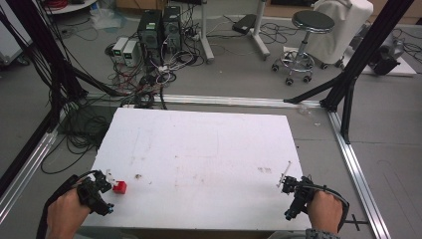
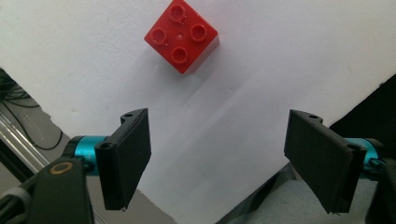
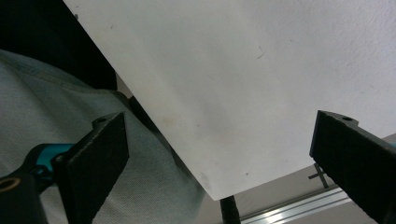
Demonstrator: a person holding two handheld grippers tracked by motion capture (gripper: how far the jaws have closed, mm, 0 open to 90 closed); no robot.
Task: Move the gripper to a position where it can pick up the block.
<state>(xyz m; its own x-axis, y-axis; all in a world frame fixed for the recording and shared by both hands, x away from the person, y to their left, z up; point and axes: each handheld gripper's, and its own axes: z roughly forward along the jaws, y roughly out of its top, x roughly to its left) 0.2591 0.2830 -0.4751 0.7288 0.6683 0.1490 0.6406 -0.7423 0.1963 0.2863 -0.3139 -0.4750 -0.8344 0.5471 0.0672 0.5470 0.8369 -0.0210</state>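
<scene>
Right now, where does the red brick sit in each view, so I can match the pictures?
High view: the red brick lies near the table's front left, just right of the left hand-held gripper.
Left gripper view: top centre, studs up, ahead of the open jaws and untouched.
Right gripper view: not in this picture.
Shared landmark: the white table, whose front edge runs through the right gripper view.

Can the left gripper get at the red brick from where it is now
Probably yes. The left gripper is open, and the red brick sits just ahead of it on bare table with nothing between.
</scene>
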